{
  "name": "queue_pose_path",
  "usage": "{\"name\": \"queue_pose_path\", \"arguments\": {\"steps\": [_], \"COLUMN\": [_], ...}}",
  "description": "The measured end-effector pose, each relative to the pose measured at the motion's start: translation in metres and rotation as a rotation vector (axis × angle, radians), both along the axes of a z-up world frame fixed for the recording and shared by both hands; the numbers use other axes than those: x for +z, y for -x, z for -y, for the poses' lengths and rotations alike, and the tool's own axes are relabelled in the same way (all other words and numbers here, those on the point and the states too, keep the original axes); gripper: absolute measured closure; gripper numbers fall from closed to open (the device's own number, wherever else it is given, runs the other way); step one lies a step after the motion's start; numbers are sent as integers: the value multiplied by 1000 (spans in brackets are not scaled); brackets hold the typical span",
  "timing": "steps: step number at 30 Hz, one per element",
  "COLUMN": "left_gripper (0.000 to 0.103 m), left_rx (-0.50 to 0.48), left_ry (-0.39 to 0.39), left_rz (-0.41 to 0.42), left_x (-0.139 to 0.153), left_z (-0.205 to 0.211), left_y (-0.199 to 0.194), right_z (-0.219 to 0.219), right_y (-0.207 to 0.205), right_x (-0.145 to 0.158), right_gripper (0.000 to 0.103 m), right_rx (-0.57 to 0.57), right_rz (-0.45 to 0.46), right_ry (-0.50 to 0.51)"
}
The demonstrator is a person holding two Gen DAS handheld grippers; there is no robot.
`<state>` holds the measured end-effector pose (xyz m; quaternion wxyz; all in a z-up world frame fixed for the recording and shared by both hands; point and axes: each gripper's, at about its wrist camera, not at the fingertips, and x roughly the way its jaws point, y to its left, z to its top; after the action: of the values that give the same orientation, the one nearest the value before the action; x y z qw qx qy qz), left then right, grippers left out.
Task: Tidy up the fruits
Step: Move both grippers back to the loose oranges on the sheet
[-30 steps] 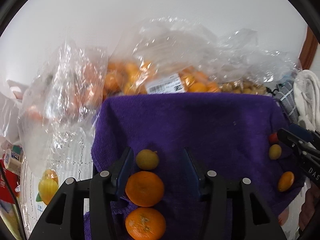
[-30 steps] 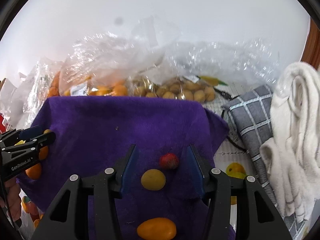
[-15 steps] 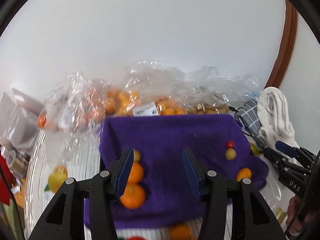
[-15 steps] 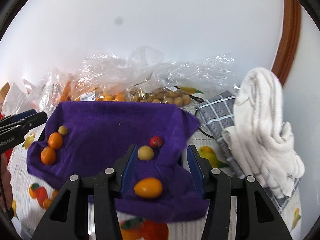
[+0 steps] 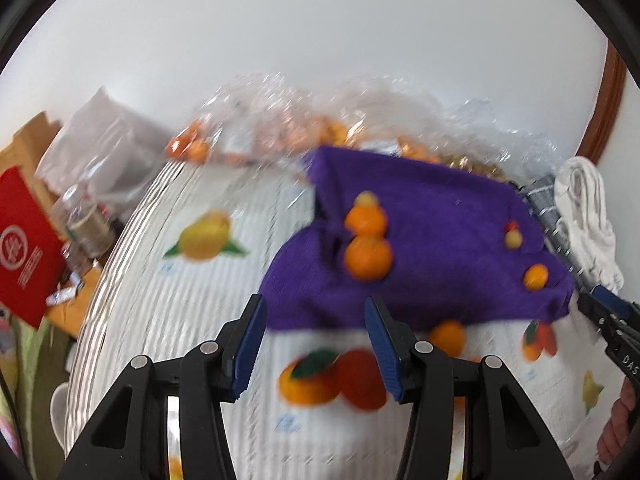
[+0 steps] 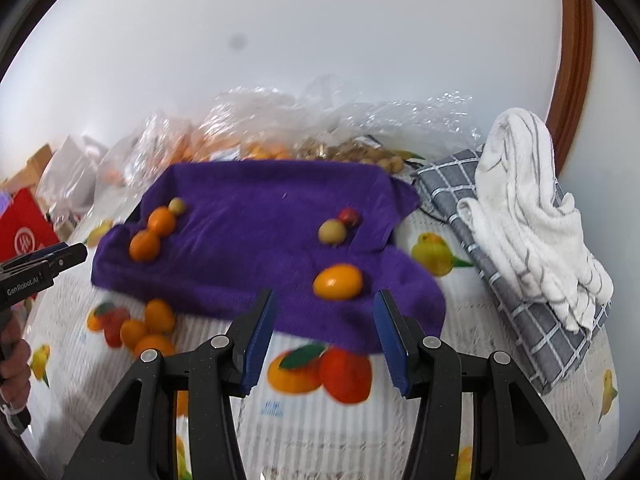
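Note:
A purple towel lies on the fruit-print tablecloth. On its left side sit two oranges and a small yellow-green fruit. On its right side sit a red fruit, a pale yellow fruit and an oval orange fruit. The towel and its oranges also show in the left wrist view. My left gripper is open and empty, short of the towel's near left edge. My right gripper is open and empty, just short of the oval fruit.
Clear plastic bags of oranges and small brown fruits lie behind the towel. Loose small oranges lie on the cloth at front left. A white towel on a grey checked cloth is at the right. A red box is off the table's left.
Both grippers have pulled back and up from the towel, both empty. The left view has swung left. The fruits on the towel have stayed in place.

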<state>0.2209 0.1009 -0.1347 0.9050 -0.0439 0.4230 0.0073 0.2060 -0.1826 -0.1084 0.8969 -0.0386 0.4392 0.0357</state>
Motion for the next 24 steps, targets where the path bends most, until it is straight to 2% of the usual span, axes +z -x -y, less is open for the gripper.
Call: {"name": "queue_pose_path", "arguments": {"steps": [5,12,17,22,24], "left_gripper": [54,54,54,49,43], "left_rx": [44,82,74,65,61], "left_ry": [-30,-44,-85,-45,-31], "left_rz": [-25,-71,-46,-26,-27], "left_x": [-29,-59,-62,-63,-63], "left_z": [-14,-27,-25,-29,-30], "left_y": [32,56,60,63,64], "right_z": [-9,-27,-43,-67,-73], "right_y": [21,39,55,62,60], "right_x": [-17,-36,-35,-41,-49], "right_gripper": [55,58,58,57,58], "right_rx": [41,100,183,256,272], "right_rz": [-19,-65,-65,-65,-82], "right_ry": [-28,-83,-149,-121,-109]}}
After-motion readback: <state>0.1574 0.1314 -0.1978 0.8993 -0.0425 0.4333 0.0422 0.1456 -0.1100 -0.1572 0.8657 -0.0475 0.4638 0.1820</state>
